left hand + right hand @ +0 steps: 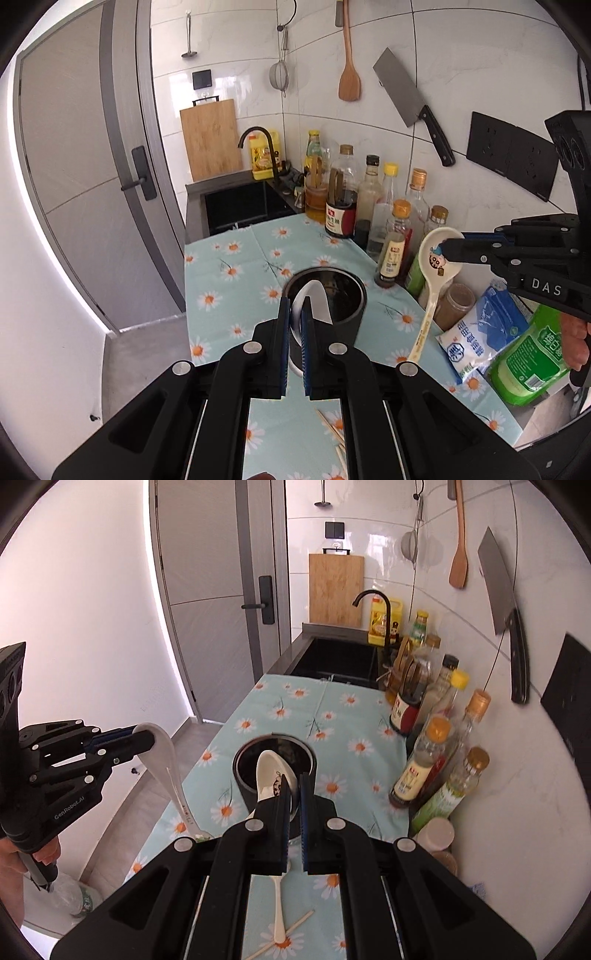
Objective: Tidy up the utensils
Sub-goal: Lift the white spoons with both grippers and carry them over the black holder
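Left wrist view showed the left tool (295,343) closed on the bowl end of a plain white ceramic soup spoon (314,299), its blue-lined pads pinching the rim edgewise. Right wrist view showed the right tool (293,819) likewise closed on the bowl of a cream ceramic soup spoon with a cartoon print (271,775), whose long handle hung down toward the tabletop. Both spoons were held clear of the surface, just above and in front of the dark cylindrical utensil holder (334,295).

Handling assessment: both spoons appeared light, rigid and glazed, hence slippery against the pads and liable to chip or break if dropped onto a hard surface. Each was gripped at the bowl, leaving the handle free to swing; in my judgement this grip suited lowering the handle first into the holder, though a thin glazed rim could pivot between the pads. The holder looked stable enough, but a knock at the lip might tip it.

Loose thin wooden sticks (332,428) lay on the cloth near the bottom edge, apparently not yet sorted.

Surface: the tabletop carried a pale blue daisy-print cloth (236,266), slightly creased. Along the wall side stood a crowded row of condiment bottles (397,243), a white bag (476,332) and a green refill pouch (532,358), narrowing the working room on that flank.

Beyond lay a black sink (236,206) with a black tap (258,147), a bamboo cutting board (210,140) leaning behind it, and a white tiled wall bearing a cleaver (413,107), a wooden spatula (349,74) and a wire strainer (279,75). A grey door (85,166) stood to the left.
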A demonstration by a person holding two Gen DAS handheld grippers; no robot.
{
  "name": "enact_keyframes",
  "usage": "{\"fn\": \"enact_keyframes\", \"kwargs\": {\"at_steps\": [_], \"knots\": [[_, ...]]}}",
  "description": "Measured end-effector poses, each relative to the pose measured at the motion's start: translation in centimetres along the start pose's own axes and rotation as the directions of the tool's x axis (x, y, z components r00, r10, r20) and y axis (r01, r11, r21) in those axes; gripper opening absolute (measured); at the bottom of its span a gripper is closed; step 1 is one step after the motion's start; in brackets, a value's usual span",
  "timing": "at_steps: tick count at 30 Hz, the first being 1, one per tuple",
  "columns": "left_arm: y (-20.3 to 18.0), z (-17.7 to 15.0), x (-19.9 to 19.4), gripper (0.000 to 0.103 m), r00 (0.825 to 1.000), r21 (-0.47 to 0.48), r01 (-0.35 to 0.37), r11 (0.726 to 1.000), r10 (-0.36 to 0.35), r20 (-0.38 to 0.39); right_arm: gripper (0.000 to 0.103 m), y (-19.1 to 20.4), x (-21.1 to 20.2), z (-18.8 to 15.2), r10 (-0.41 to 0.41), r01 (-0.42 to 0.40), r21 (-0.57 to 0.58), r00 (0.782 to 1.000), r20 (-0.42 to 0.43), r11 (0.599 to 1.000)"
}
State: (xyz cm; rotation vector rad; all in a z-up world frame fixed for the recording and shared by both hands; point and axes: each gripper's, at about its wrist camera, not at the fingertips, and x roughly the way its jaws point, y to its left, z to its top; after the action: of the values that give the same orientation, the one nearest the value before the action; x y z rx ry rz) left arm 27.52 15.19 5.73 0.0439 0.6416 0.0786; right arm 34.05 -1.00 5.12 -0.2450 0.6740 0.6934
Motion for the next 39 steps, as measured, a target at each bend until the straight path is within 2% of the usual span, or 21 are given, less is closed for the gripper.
{"fn": "enact_keyframes", "kwargs": {"at_steps": [5,10,19,25,31,39], "knots": [[0.9,2.5,0.9,0.005,0.998,0.030,-0.035,0.999,0.033,0.045,0.006,-0.3,0.9,3.0,-0.046,0.046,-0.007,0.999,0.029,0.999],[2.3,4.9,1.9,0.005,0.996,0.038,-0.047,0.998,0.044,0.076,0.006,-0.4,2.5,5.0,-0.064,0.064,-0.014,0.998,0.017,0.998],[2.9,6.4,5.8,0.005,0.998,0.070,-0.032,0.997,0.029,0.051,0.006,-1.6,6.5,7.8,-0.095,0.095,-0.002,0.995,-0.003,0.995],[2.0,5.6,9.0,0.005,1.000,0.086,-0.005,0.996,0.004,0.012,0.006,-2.2,10.0,7.4,-0.101,0.102,0.008,0.993,-0.061,0.995],[1.2,4.3,11.9,0.005,0.998,0.095,0.010,0.995,-0.004,-0.055,0.006,-2.8,13.3,5.8,-0.056,0.063,0.047,0.989,-0.136,0.997],[1.3,2.6,13.6,0.009,0.990,0.042,0.060,0.997,-0.054,-0.128,0.006,-2.9,15.2,4.4,-0.018,0.034,0.076,0.980,-0.199,0.997]]}}
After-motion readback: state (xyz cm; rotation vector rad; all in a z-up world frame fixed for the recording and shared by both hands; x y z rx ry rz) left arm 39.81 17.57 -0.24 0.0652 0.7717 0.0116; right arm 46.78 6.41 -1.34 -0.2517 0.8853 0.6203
